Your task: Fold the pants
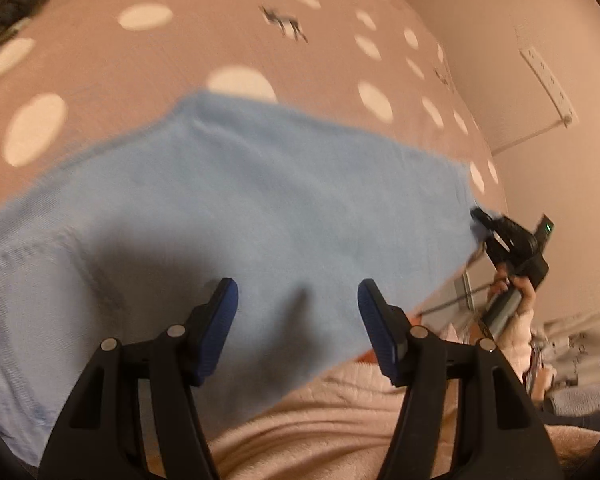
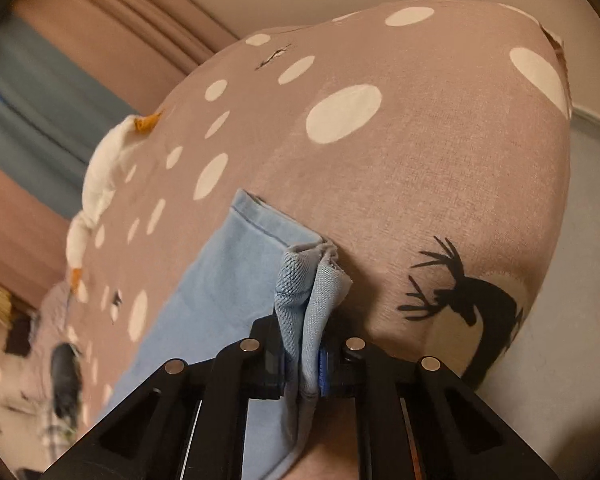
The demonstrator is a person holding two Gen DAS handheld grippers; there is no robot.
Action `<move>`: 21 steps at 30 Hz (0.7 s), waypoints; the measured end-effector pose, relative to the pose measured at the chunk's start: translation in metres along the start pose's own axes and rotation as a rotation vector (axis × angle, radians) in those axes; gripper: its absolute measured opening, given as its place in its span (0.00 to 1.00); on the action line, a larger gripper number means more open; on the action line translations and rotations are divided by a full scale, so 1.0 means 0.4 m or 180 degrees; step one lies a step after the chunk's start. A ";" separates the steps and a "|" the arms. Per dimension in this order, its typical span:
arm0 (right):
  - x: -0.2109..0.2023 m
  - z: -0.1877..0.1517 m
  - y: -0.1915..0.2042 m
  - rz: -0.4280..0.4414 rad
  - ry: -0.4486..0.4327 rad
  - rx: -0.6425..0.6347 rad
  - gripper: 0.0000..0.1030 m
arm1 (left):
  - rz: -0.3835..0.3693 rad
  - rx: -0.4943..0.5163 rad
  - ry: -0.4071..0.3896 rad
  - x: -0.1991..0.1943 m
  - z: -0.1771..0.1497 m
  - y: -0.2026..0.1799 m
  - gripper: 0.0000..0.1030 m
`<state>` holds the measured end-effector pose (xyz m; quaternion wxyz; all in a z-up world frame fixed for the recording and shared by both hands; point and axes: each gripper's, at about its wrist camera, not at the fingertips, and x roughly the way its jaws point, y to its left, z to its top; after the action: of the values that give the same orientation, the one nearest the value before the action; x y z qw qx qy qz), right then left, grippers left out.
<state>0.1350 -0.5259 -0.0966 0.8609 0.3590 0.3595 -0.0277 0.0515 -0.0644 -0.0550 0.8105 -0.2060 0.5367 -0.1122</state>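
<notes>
Light blue denim pants (image 1: 236, 208) lie spread on a brown bedspread with white dots. My left gripper (image 1: 298, 300) hovers over the near part of the pants, its jaws open and nothing between them. In the right wrist view my right gripper (image 2: 302, 360) is shut on a bunched corner of the pants (image 2: 312, 292), next to the hemmed leg end (image 2: 260, 232). The left wrist view shows that right gripper (image 1: 500, 236) small at the pants' right edge, with a hand behind it.
The dotted bedspread (image 1: 148, 64) bears a black deer print (image 2: 464, 296). A white plush goose (image 2: 100, 184) lies at the far bed edge. A power strip (image 1: 548, 80) hangs on the wall at right. A pink fleece garment (image 1: 340, 416) lies below the left gripper.
</notes>
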 end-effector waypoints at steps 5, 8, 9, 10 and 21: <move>-0.106 0.004 0.142 0.0358 -0.0281 -0.0460 0.12 | 0.0133 -0.0073 -0.0267 -0.061 0.014 0.026 0.61; -0.179 -0.024 0.279 0.0758 -0.0350 -0.0869 0.12 | 0.0163 -0.0133 -0.0370 -0.083 0.016 0.041 0.62; -0.193 -0.035 0.310 0.0836 -0.0344 -0.0985 0.12 | 0.0177 -0.0146 -0.0400 -0.089 0.018 0.043 0.62; -0.210 -0.058 0.365 0.0968 -0.0313 -0.1182 0.12 | 0.0192 -0.0158 -0.0438 -0.096 0.018 0.048 0.62; -0.084 -0.387 0.658 0.1458 0.0846 -0.2394 0.12 | 0.0382 -0.0317 -0.0607 -0.141 -0.004 0.109 0.64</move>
<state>0.0978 -0.2392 0.0074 0.8617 0.0923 0.3634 0.3419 0.0257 -0.0031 -0.0289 0.8519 -0.2232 0.4735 -0.0166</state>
